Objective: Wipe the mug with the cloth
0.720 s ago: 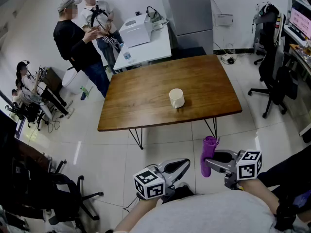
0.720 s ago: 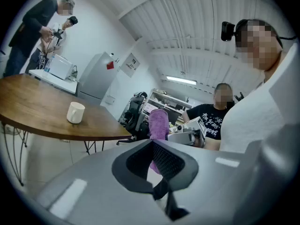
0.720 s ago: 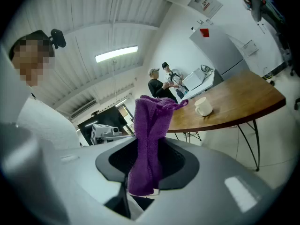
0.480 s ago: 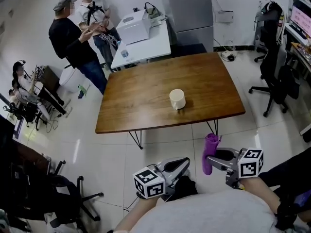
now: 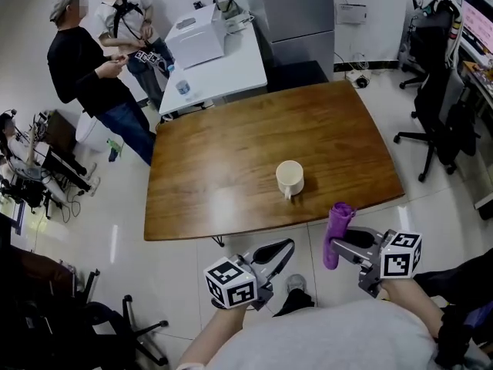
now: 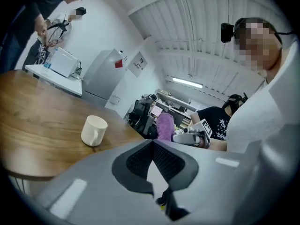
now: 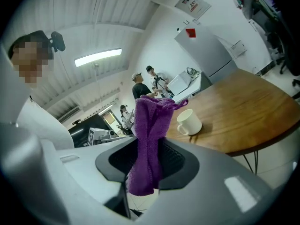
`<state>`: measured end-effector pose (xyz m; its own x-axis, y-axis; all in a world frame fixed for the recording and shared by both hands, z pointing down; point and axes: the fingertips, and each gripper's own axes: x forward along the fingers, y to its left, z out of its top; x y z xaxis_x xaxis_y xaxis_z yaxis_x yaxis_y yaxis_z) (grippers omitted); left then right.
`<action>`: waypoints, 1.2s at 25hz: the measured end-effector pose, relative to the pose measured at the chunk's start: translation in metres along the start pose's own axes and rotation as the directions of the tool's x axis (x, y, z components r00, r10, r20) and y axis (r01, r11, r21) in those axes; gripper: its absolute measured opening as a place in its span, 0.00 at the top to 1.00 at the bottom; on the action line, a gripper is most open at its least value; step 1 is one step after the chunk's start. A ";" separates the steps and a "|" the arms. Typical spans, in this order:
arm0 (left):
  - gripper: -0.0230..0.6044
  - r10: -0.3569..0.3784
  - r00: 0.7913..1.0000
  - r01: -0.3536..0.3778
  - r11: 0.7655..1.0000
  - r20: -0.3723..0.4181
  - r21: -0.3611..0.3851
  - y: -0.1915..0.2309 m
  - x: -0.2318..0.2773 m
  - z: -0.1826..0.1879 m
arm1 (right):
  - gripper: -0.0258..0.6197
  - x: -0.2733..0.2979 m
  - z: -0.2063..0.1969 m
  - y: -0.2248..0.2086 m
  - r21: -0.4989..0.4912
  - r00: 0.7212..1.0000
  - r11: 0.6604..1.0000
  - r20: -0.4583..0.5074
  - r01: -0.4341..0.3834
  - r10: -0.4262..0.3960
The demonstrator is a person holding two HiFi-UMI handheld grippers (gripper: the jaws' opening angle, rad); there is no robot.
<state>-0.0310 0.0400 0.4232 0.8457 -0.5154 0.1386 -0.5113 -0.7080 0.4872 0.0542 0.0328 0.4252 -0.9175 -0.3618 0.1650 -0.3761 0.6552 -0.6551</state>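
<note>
In the right gripper [image 5: 336,247], jaws clamped on the cloth [image 5: 334,230], a purple fold standing up between them and hanging a little below. In the left gripper [image 5: 286,247], jaws pressed together with nothing between. Both held low, close to the body, over open floor just short of the table [image 5: 223,168].

Further out, the mug [image 5: 290,178]: upright on the wood, near the front edge, handle turned toward that edge, well apart from both grippers.

Probably glazed ceramic: stiff, smooth, fairly light if empty, apt to slide or tip under a sideways rub, breakable if knocked off. Best pinched at the rim wall, one jaw inside and one outside, or taken by the handle, with the left jaws opened first. Cloth soft and limp, so only the bunched end good for rubbing.

Plenty of bare wood on every side of the mug. Nearest hazard the front edge by the handle. Chairs at the right, white bench and people at the far left, all well apart.
</note>
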 end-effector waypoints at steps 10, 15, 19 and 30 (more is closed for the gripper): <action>0.96 -0.010 0.995 0.026 0.989 -0.104 0.148 0.093 0.025 0.037 | 0.75 0.056 0.057 -0.049 0.009 0.992 0.993 0.043 0.117 -0.118; 0.80 0.061 0.982 -0.027 0.983 -0.182 0.183 0.133 0.043 0.015 | 0.75 0.055 0.055 -0.068 0.056 0.988 0.987 0.043 0.148 -0.150; 0.70 0.109 0.966 -0.072 0.984 -0.233 0.164 0.166 0.065 -0.006 | 0.75 0.058 0.057 -0.088 0.081 0.988 0.986 0.031 0.149 -0.151; 0.69 0.163 0.942 -0.133 0.984 -0.295 0.120 0.188 0.099 -0.032 | 0.75 0.075 0.059 -0.124 0.103 0.997 0.991 -0.032 0.080 -0.077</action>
<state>-0.0386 -0.1287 0.5567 0.7580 -0.4583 0.4641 -0.6337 -0.6860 0.3575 0.0402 -0.1146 0.4754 -0.8894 -0.3900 0.2385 -0.4332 0.5525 -0.7121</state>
